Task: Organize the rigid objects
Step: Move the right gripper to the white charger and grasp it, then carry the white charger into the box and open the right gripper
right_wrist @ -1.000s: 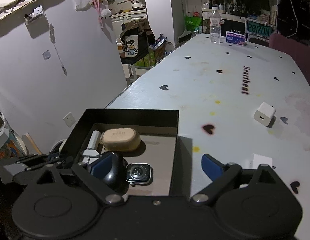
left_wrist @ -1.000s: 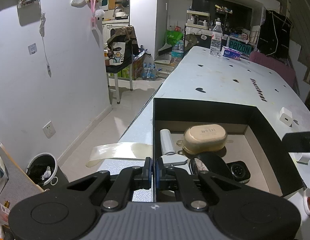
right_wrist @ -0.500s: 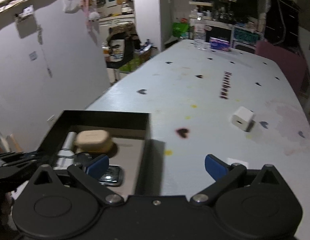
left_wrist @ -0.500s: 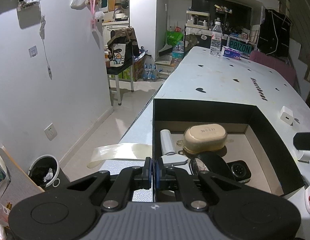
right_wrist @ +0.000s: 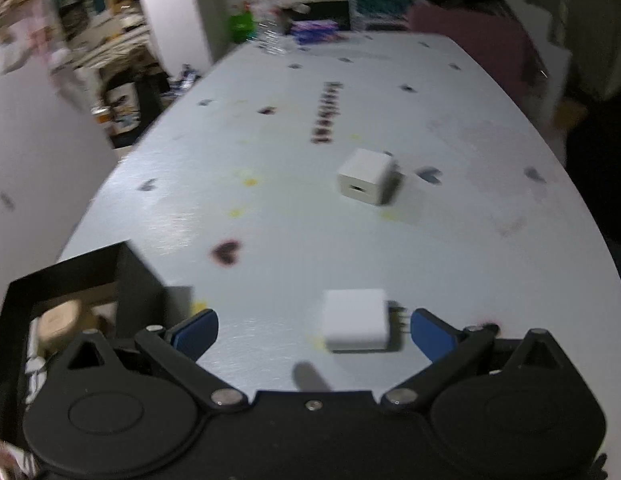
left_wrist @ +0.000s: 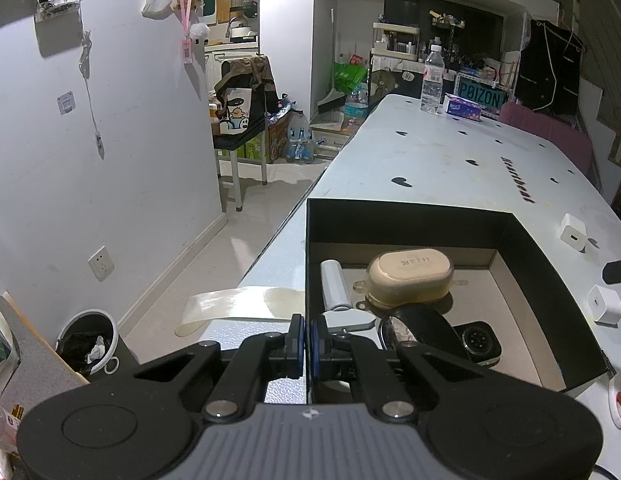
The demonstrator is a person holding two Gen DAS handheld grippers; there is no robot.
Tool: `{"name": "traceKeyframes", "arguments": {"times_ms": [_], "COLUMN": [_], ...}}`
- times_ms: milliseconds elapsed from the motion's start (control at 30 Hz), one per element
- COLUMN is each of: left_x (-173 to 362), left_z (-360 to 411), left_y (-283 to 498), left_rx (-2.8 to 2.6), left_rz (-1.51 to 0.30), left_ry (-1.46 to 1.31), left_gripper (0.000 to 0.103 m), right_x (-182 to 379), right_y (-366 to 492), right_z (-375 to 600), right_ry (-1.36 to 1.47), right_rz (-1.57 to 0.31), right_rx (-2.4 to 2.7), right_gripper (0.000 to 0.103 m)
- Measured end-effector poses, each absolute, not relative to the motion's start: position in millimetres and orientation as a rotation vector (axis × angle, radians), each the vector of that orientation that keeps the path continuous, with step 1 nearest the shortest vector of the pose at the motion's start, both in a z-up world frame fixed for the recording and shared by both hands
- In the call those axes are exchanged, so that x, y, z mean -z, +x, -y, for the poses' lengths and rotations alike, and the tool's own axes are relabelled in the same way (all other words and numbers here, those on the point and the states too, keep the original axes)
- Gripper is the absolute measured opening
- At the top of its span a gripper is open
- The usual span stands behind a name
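Right gripper [right_wrist: 312,330] is hovering low over the white table [right_wrist: 294,216] with its blue-padded fingers [right_wrist: 194,330] spread wide and holding nothing, and a white plug adapter [right_wrist: 356,320] is lying on the table in the gap between them, nearer the right finger, with its prongs pointing that way. Judging by this, the step in hand is the pick-up of that adapter for the black box [left_wrist: 406,220], which is standing at the table's left edge and already holding a beige case [left_wrist: 410,278], a small white cylinder [left_wrist: 335,286], a dark rounded object and a black watch-like piece. Next, the fingers would need to be centring on the adapter and closing across its flat sides, clear of the prongs; the right wrist view is blurred, so the exact clearance is hard to read. Left gripper [left_wrist: 308,340] is sitting with its fingers pressed together on the box's near wall, seemingly steadying it. A second white charger cube [right_wrist: 366,176] is lying farther out on the table, well apart from both grippers.
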State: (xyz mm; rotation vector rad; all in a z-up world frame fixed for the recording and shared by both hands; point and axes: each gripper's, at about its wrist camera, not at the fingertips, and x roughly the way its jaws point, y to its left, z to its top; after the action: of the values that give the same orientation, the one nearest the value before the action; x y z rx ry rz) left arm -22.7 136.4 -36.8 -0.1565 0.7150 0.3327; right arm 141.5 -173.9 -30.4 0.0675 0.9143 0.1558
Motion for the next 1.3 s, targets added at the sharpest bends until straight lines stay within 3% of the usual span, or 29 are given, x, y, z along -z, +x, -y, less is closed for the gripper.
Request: {"name": "traceKeyframes", "arguments": {"times_ms": [200,567,633,1033,1300], "left_x": [37.0,37.2,37.3,37.6,37.8], "left_z": [-135.6,-135.2,-135.3,-135.3,-134.7], "left_y": [-22.5,-22.5,-22.6,-22.8,-22.7], "left_rx": [-0.333,-0.333,-0.333,-0.334,-0.333], "left_rz": [-0.715,-0.715,-0.715,-0.715,-0.715], "left_ry": [-0.157,-0.156,-0.155,-0.155,-0.155], "left_gripper": [0.003,0.003,0.003,0.003,0.003], "right_x": [52.5,69.8,68.9,66.5,38.8], "right_y": [162.3,174.3,173.4,170.3,148.1], "right_z": [182.7,177.8,175.9,171.2,161.2], "right_ry": [0.083,0.087,0.051,-0.001,0.039], "right_rz": [-0.981,-1.027,-1.014,-1.005,-0.894], "right_rx": [-0.088,-0.074,-0.060,-0.045,-0.097], "right_gripper": [0.102,0.074,0.059,0.058,0.058]}}
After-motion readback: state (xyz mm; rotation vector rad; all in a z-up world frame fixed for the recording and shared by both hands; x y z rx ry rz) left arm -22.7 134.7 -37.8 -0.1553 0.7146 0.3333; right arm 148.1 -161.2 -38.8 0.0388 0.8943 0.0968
